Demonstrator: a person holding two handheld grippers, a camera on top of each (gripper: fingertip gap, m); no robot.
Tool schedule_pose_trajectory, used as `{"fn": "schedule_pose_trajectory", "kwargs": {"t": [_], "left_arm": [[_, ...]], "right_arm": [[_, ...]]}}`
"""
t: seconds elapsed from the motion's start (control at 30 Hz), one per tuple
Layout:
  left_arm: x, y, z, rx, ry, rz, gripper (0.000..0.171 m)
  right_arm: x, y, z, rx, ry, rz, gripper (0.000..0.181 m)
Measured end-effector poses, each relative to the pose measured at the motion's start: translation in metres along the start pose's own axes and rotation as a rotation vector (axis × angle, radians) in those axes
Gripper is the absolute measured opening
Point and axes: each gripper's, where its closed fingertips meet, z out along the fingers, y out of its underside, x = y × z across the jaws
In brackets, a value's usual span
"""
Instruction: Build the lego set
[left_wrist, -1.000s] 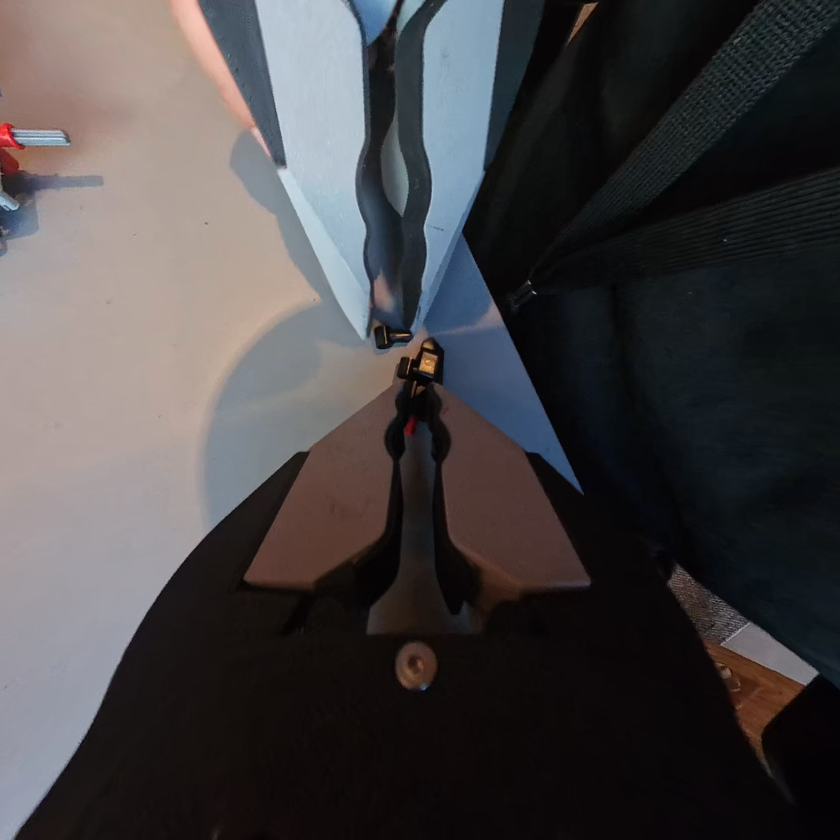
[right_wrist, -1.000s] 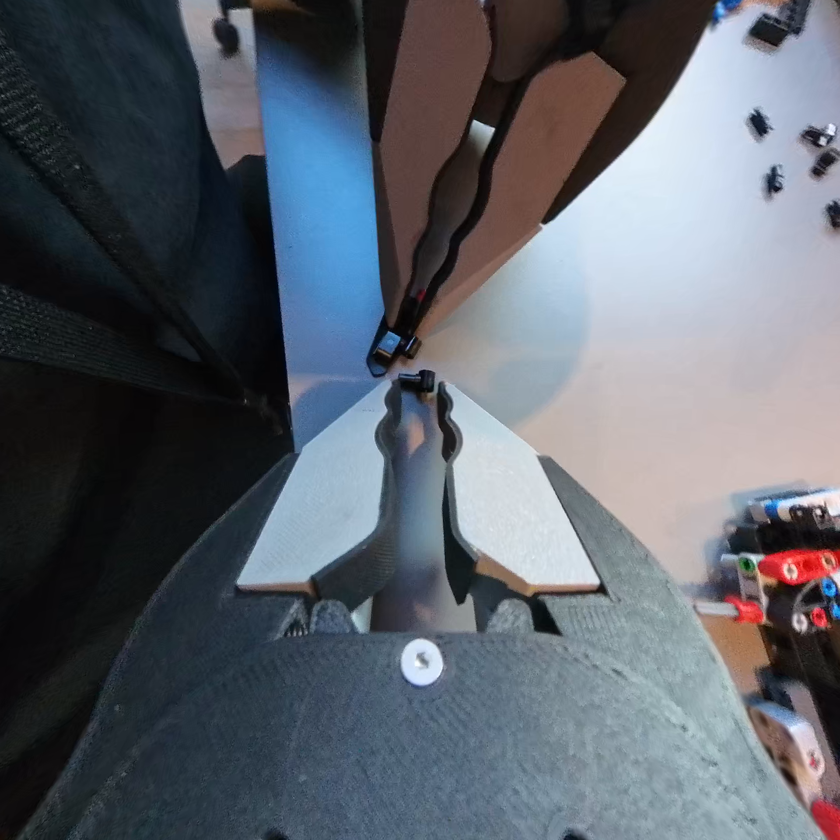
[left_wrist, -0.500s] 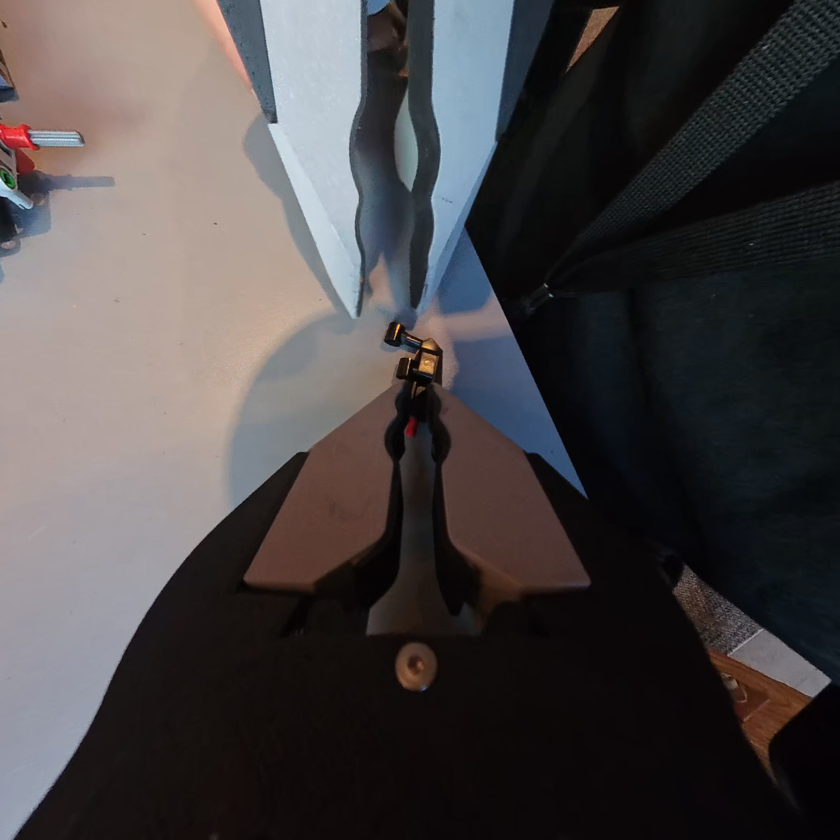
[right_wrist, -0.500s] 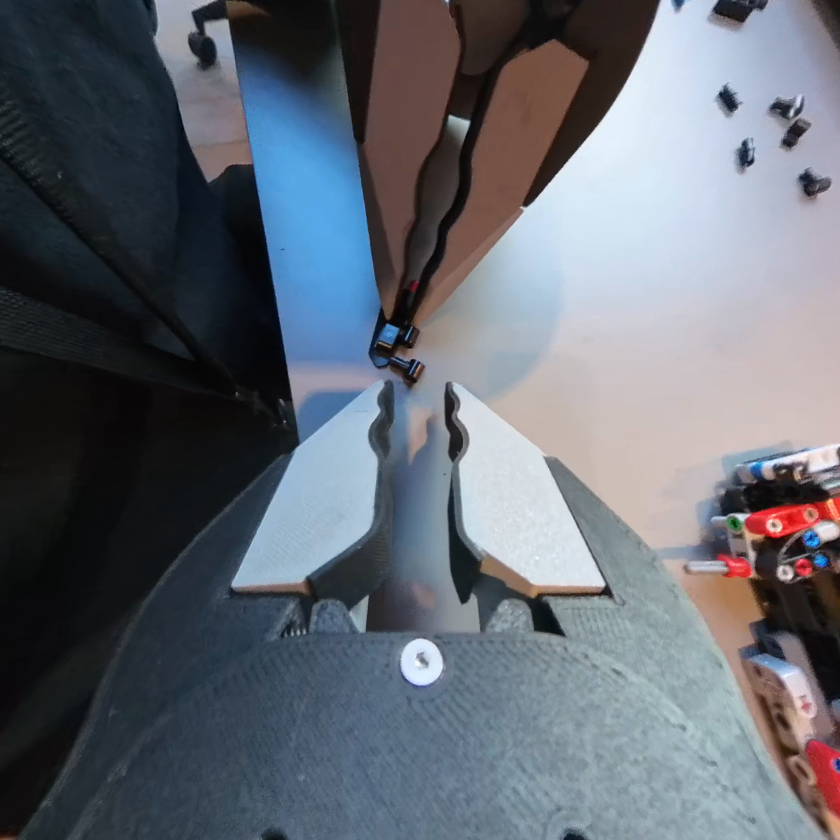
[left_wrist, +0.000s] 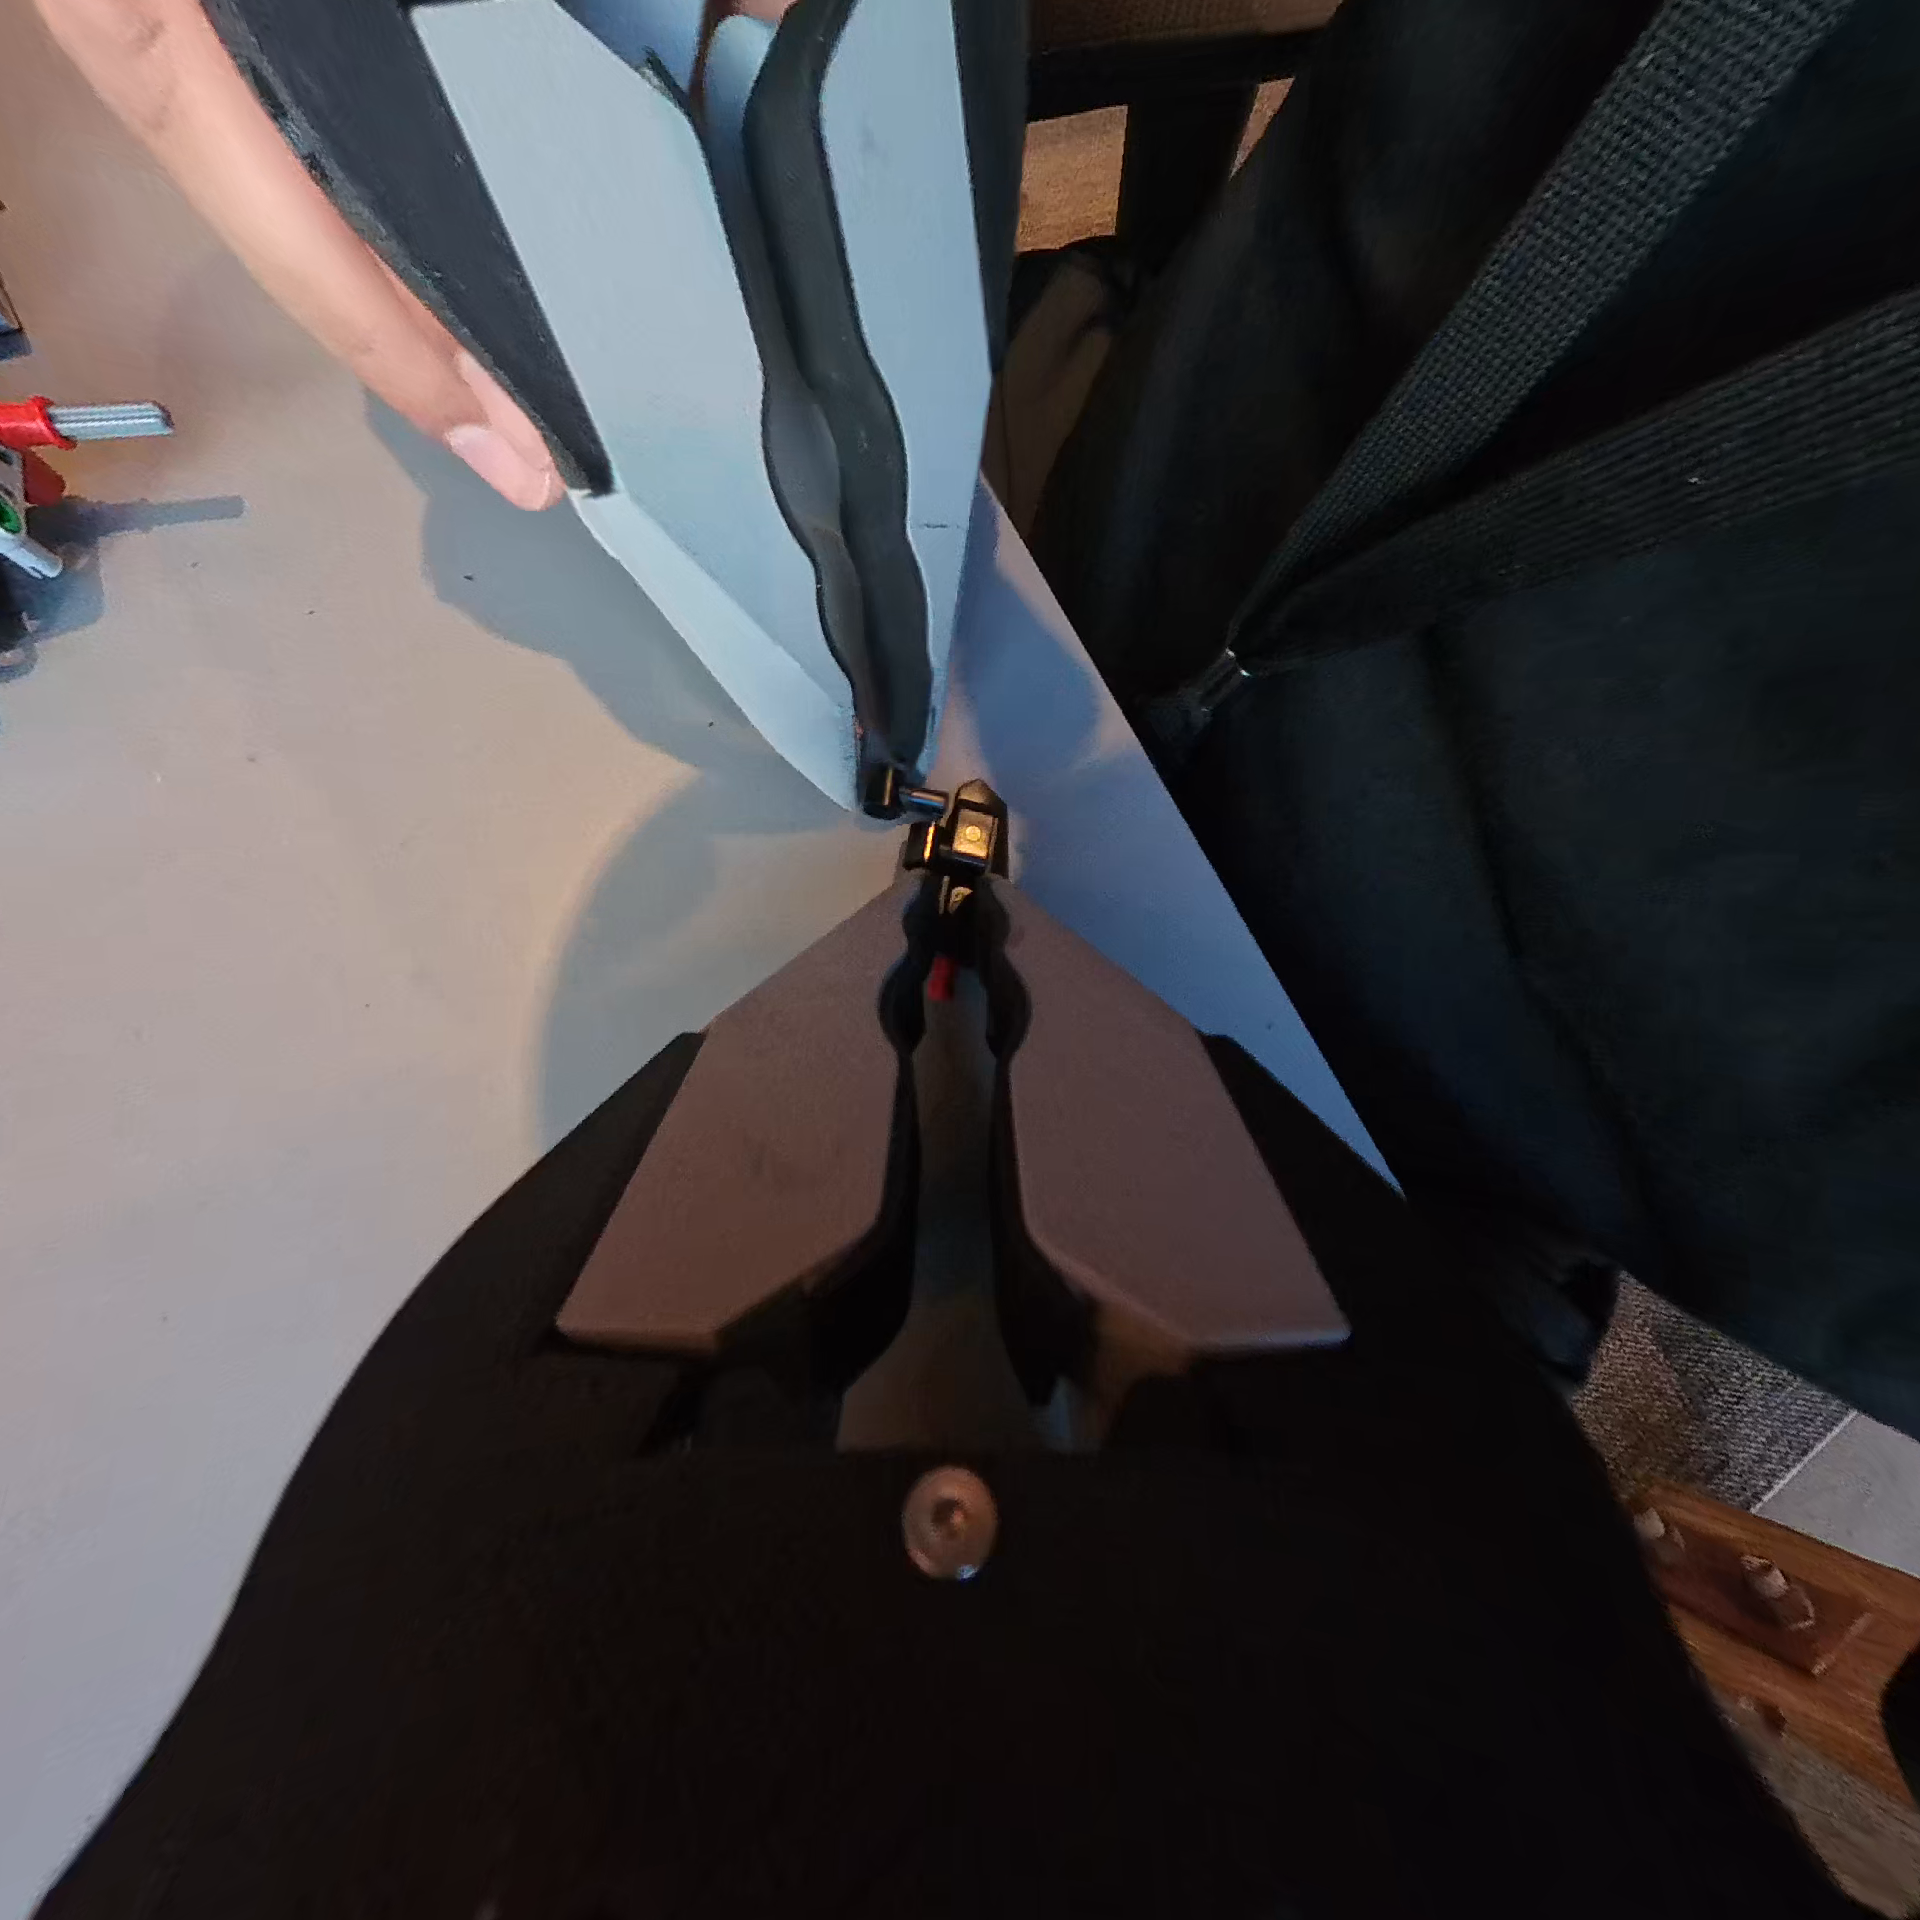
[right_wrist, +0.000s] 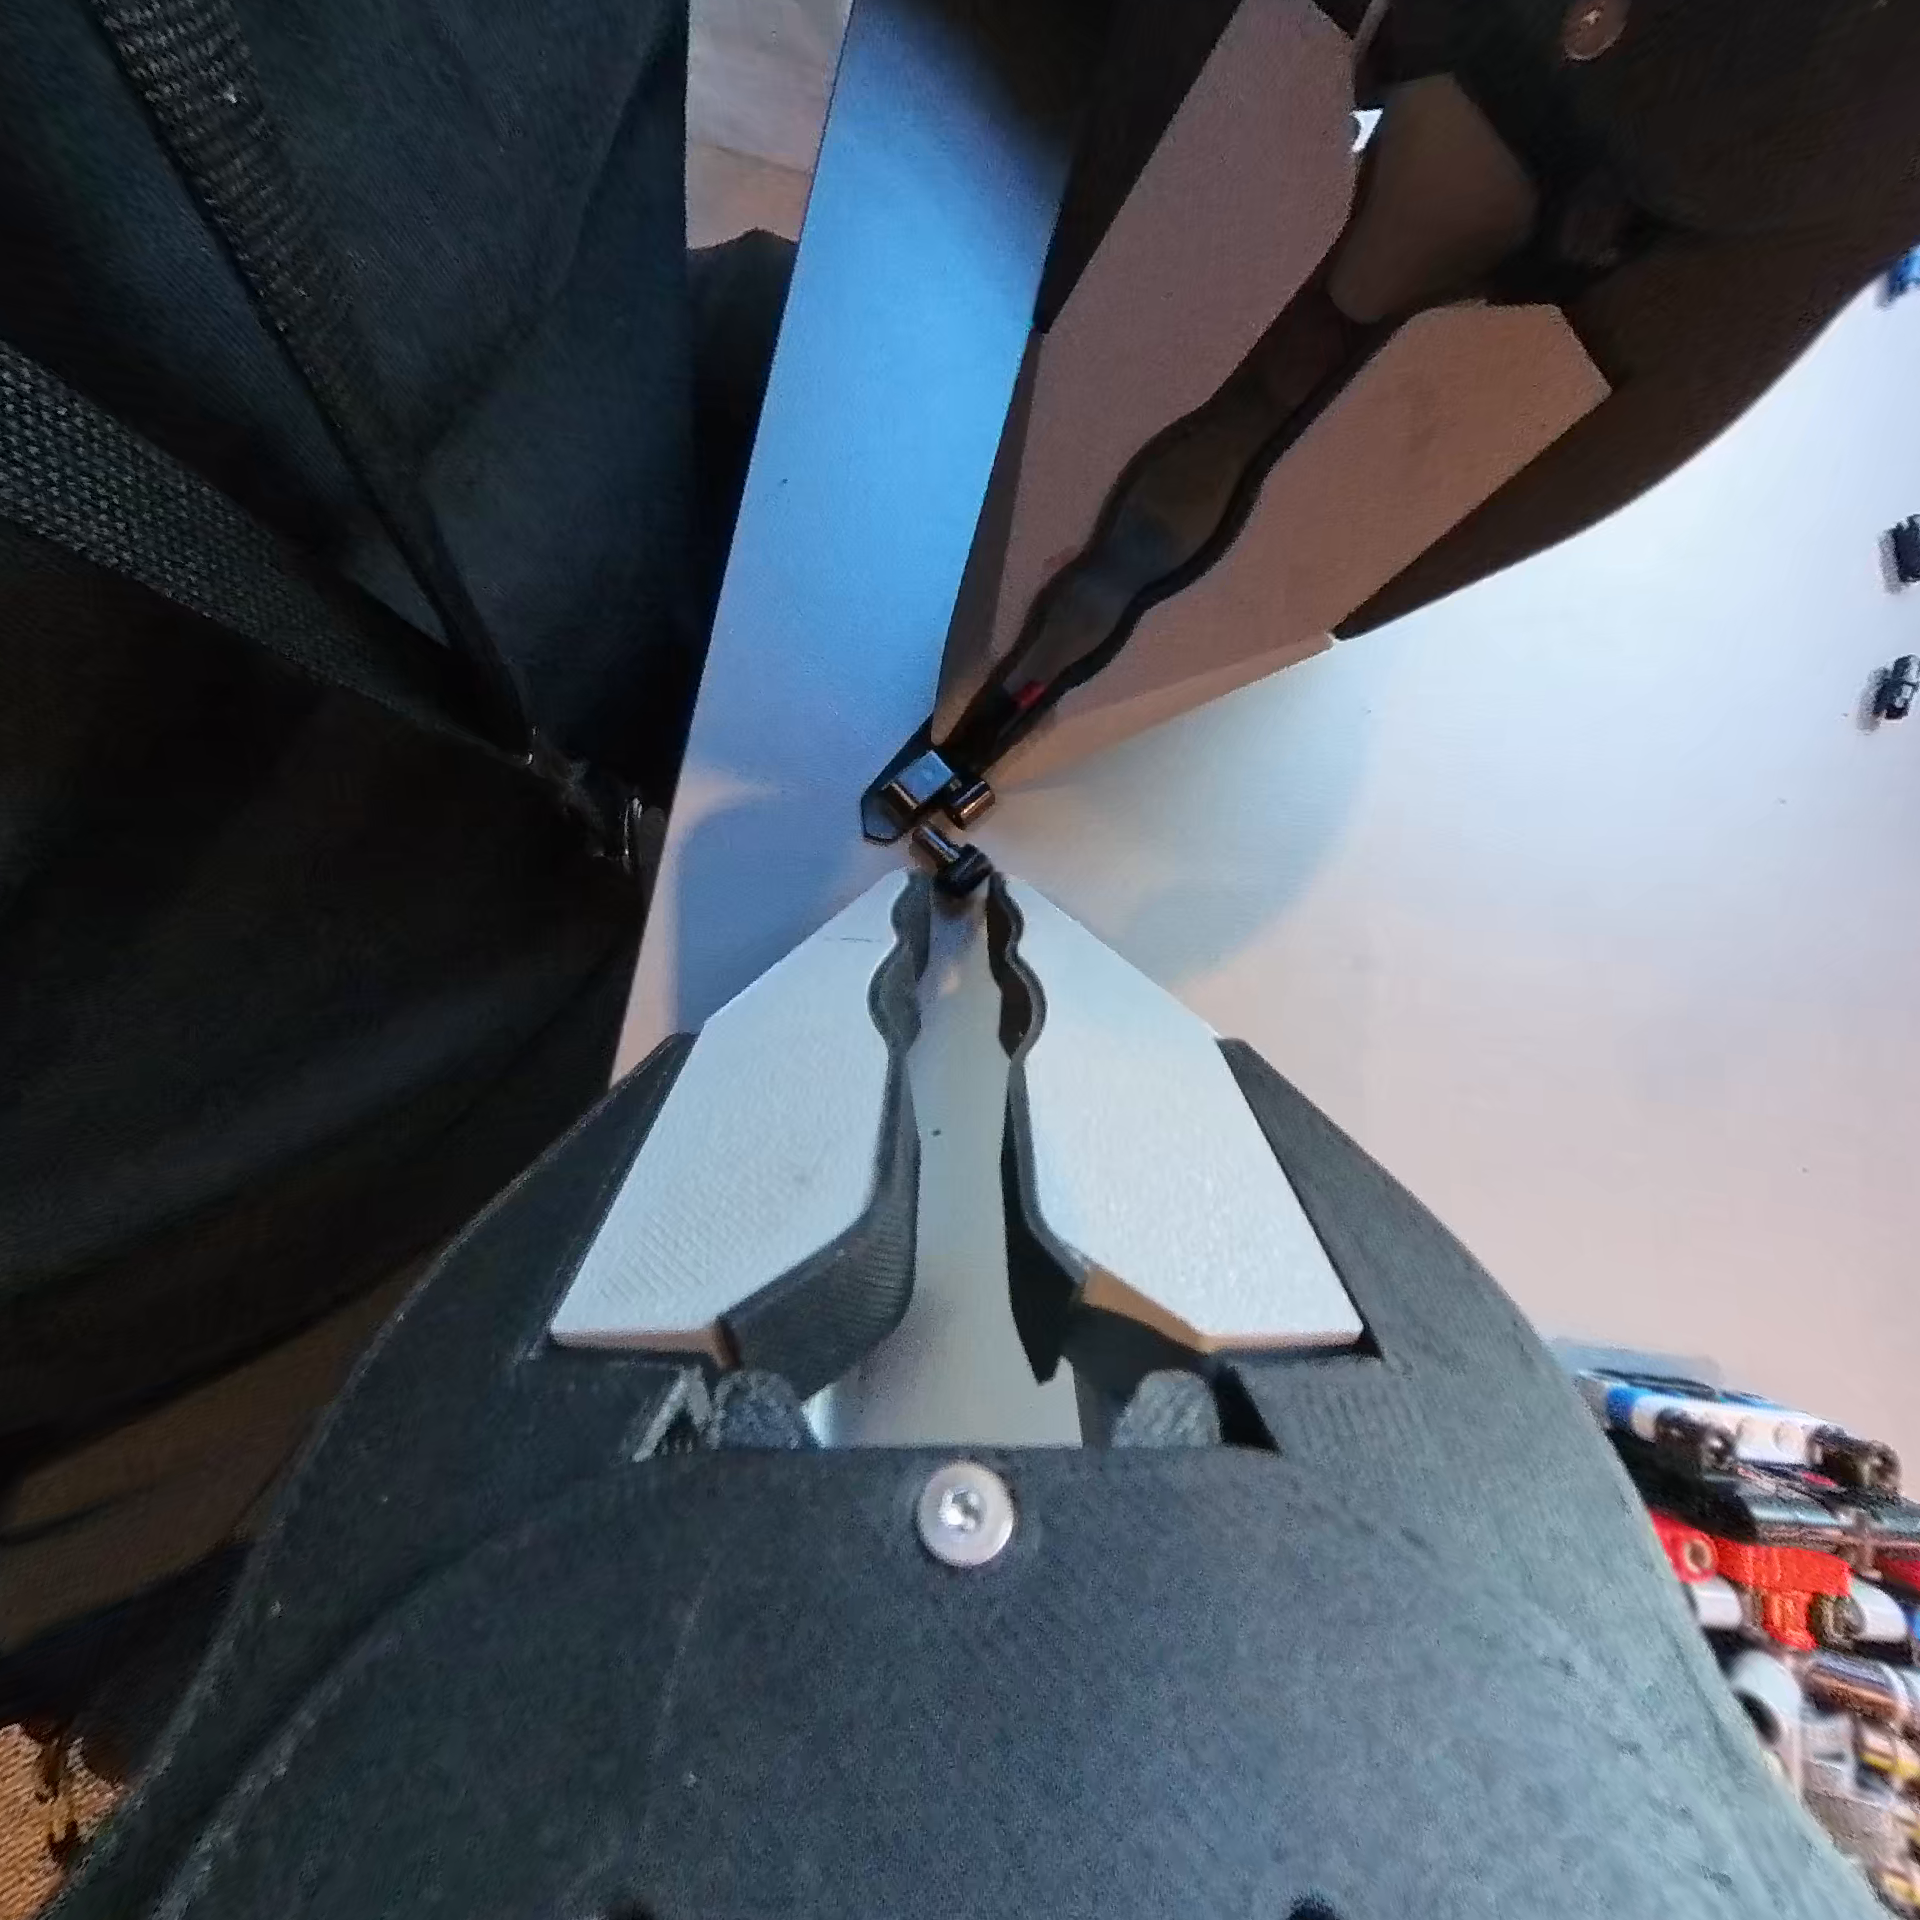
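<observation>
- In my left wrist view, my left tool has its jaws nearly together, clamped on a small black angled plastic connector with a pale round hole; a bit of red shows farther back in the slot between the jaws.
- That connector sticks out past the fingertips toward 12 o'clock, just above the pale grey tabletop and close to its edge.
- Just past it, at about 11 o'clock, the right tool comes in tip to tip, pinching a short black plastic pin whose free end points at the connector; the two pieces are almost touching, and I cannot tell whether the pin has entered the hole.
- A bare finger lies along the right tool's black housing at 10 o'clock.
- At 9 o'clock, at the far left edge, part of a red, grey and green brick assembly sits on the tabletop.
- In my right wrist view, my right tool has its jaws narrowly parted, gripping only the head of the pin at the very tips.
- Straight beyond at 12 o'clock the connector is held by the left tool.
- At 4 o'clock a multicoloured brick model rests on the tabletop, and small dark loose pieces lie at 2 o'clock.
- Dark fabric with black webbing straps fills 9 o'clock, beyond the tabletop edge.
</observation>
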Motion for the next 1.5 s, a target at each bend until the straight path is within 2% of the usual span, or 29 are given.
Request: {"fn": "schedule_pose_trajectory", "kwargs": {"t": [0.43, 0.6, 0.9, 1.07, 1.23, 1.5], "left_arm": [[0.000, 0.000, 0.000, 0.010, 0.002, -0.014, 0.003], [0.000, 0.000, 0.000, 0.010, 0.001, -0.014, 0.003], [0.000, 0.000, 0.000, 0.011, 0.001, -0.016, 0.003], [0.000, 0.000, 0.000, 0.011, 0.001, -0.017, 0.003], [0.000, 0.000, 0.000, 0.012, 0.003, -0.020, 0.003], [0.001, 0.001, 0.000, 0.012, 0.007, -0.023, 0.003]], "right_arm": [[-0.005, 0.002, -0.005, -0.035, -0.031, 0.028, 0.000], [-0.003, -0.004, -0.006, -0.009, -0.017, 0.030, 0.011], [-0.004, 0.005, -0.008, -0.061, -0.001, 0.026, 0.008], [0.002, -0.001, -0.007, -0.051, 0.013, -0.024, 0.014], [-0.003, 0.001, -0.001, -0.098, -0.063, -0.104, 0.011], [-0.006, 0.008, -0.008, -0.119, -0.045, -0.054, 0.004]]}}
